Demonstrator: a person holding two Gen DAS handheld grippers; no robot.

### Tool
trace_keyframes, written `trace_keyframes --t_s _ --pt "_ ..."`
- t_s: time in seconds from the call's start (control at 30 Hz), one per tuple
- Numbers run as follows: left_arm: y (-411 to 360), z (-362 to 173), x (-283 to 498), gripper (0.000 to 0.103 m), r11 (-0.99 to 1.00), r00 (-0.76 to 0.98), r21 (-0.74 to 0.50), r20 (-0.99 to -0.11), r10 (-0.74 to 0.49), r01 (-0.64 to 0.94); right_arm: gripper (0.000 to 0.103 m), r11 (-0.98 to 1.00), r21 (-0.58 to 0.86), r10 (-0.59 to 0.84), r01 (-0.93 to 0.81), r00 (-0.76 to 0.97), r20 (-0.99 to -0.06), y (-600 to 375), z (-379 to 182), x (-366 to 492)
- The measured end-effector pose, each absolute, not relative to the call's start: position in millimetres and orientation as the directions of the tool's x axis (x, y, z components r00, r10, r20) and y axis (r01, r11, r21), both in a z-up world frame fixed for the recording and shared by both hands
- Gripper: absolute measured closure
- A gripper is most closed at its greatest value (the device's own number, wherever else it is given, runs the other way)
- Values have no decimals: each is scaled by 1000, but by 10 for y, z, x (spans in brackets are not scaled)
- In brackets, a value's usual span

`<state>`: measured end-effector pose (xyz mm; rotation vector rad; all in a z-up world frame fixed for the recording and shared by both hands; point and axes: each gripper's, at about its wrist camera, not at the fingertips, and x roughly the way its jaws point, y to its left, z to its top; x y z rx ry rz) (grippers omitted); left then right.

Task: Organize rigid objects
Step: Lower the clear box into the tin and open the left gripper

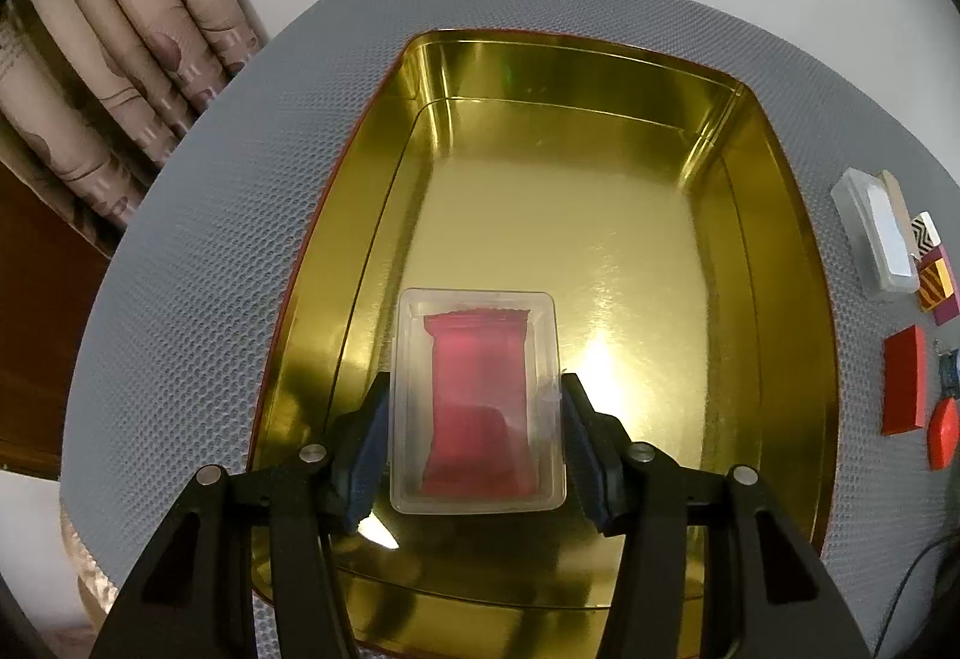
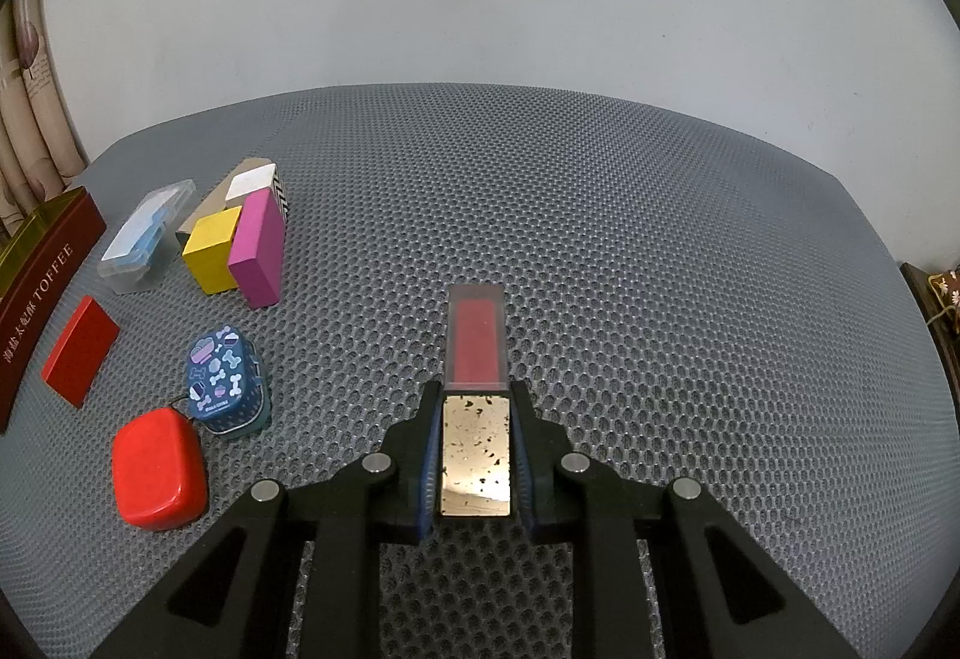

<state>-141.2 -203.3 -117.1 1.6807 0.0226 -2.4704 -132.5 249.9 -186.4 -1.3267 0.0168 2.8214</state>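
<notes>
In the left wrist view my left gripper [image 1: 476, 431] is shut on a clear plastic case [image 1: 477, 401] with a red packet inside, held low over the floor of a large gold tin [image 1: 774, 263]. In the right wrist view my right gripper [image 2: 477, 449] is shut on a slim clear box with a red insert and gold end [image 2: 476, 353], held above the grey mesh mat [image 2: 660, 251]. The tin's red side, marked TOFFEE [image 2: 42, 269], shows at the far left of that view.
Left of my right gripper lie a red rounded case [image 2: 159, 470], a blue patterned box [image 2: 225, 380], a flat red block [image 2: 81, 350], a magenta block [image 2: 258, 254], a yellow block [image 2: 210, 251], a clear case with blue contents [image 2: 147, 233] and a zigzag-patterned box [image 2: 258, 185]. A curtain [image 1: 108, 59] hangs at left.
</notes>
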Motion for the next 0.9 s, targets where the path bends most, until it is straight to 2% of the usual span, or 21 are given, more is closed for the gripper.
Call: trace_keyframes --t_s 0.67,0.9 --pt "-1918 -1044 -1348 52 -990 -387 52 -917 -99 130 82 -1000 -5 20 -26 -638 -770 2445 -1869 -1376" --pt "-1804 -841 -1239 45 -989 -452 39 -886 -100 142 82 -1000 -7 23 -26 -638 -770 2473 -1859 -1390"
